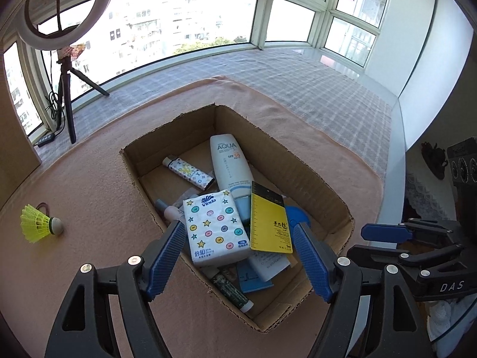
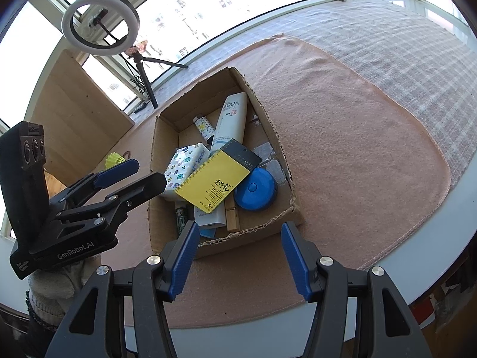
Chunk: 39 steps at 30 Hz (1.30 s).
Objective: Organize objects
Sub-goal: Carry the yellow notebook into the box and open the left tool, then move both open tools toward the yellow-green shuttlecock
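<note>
**Open box of small items, both grippers hovering at its near edge**

At far left on the peach-coloured towel (image 1: pixel 98 185) lies a neon-yellow plastic shuttlecock (image 1: pixel 37 223) with a pale cork tip, well apart from the box and beside a dark hair band.

The left gripper (image 1: pixel 238 238) hangs over the near end of the brown cardboard box (image 1: pixel 298 161). Its blue-padded jaws stand wide apart and grip nothing; a white tissue pack printed with stars and dots (image 1: pixel 215 228) lies in the box below and between them, tilted on the things under it, with no pad pressing on it.

Inside the box, from left: a slim patterned white lighter (image 1: pixel 188 172) lying diagonally, a dark green tube with a white cap (image 1: pixel 231 291) at the near end, the tissue pack, a tall white AQUA sunscreen bottle (image 1: pixel 228 164) lying with its cap toward the near end, a yellow card with a black top band and ruler edge (image 1: pixel 268 220) leaning across the bottle and pack, and a round blue case (image 2: pixel 255 189) at the right wall.

The right gripper (image 2: pixel 240 256) is just outside the box's near wall, its jaws partly open and holding nothing.
</note>
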Tool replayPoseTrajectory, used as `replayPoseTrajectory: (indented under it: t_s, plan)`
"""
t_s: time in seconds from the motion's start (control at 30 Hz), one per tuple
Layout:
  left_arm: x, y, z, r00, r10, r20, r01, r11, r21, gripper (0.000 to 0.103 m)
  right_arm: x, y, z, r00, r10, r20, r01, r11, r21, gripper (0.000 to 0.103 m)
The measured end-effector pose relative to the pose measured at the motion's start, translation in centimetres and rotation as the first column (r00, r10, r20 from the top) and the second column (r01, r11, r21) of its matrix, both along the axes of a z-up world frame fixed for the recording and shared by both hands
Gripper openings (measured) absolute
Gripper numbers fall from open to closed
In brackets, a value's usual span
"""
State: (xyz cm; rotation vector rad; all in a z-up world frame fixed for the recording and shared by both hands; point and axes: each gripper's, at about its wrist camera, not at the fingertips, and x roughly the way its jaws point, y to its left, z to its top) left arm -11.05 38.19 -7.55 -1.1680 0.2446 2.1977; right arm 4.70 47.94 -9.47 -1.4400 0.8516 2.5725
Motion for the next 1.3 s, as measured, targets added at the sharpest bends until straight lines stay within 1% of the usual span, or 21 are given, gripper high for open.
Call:
replayPoseTrajectory:
  t_s: [0.27,0.43,0.53,0.77,0.97,1.13,1.3]
  plan:
    - [-0.1,-4.1,1.1,0.997,0.079,-0.011,-0.079,0.997,0.006,0.078,-1.2,-2.1,0.8,0.998,0.051,-0.021,-0.051,0.999,-0.01,0.054]
    - [-0.3,-7.8,2.2,0.99,0.143,-0.014,-0.143,0.99,0.015,0.078,-2.6,-4.0,1.7,0.994,0.103,-0.038,-0.103,0.995,-0.003,0.054]
    - [-0.5,-10.4,2.8,0.982,0.188,-0.019,-0.188,0.982,0.007,0.078,-3.7,-5.2,2.4,0.989,0.14,-0.052,-0.14,0.99,0.008,0.054]
    - [-1.5,-17.5,4.2,0.95,0.309,-0.04,-0.309,0.951,0.01,0.078,-7.2,-8.4,4.5,0.969,0.229,-0.09,-0.224,0.973,0.056,0.054]
    - [-3.2,-23.6,4.8,0.91,0.411,-0.048,-0.411,0.912,0.011,0.078,-10.9,-12.1,5.8,0.945,0.309,-0.105,-0.297,0.948,0.113,0.054]
    - [-5.2,-28.3,4.1,0.876,0.481,-0.027,-0.481,0.876,0.006,0.078,-14.6,-15.4,6.2,0.922,0.376,-0.096,-0.359,0.92,0.155,0.054]
    - [-7.2,-31.6,2.4,0.855,0.518,-0.004,-0.518,0.855,-0.005,0.078,-18.7,-18.9,5.1,0.901,0.43,-0.055,-0.41,0.887,0.212,0.054]
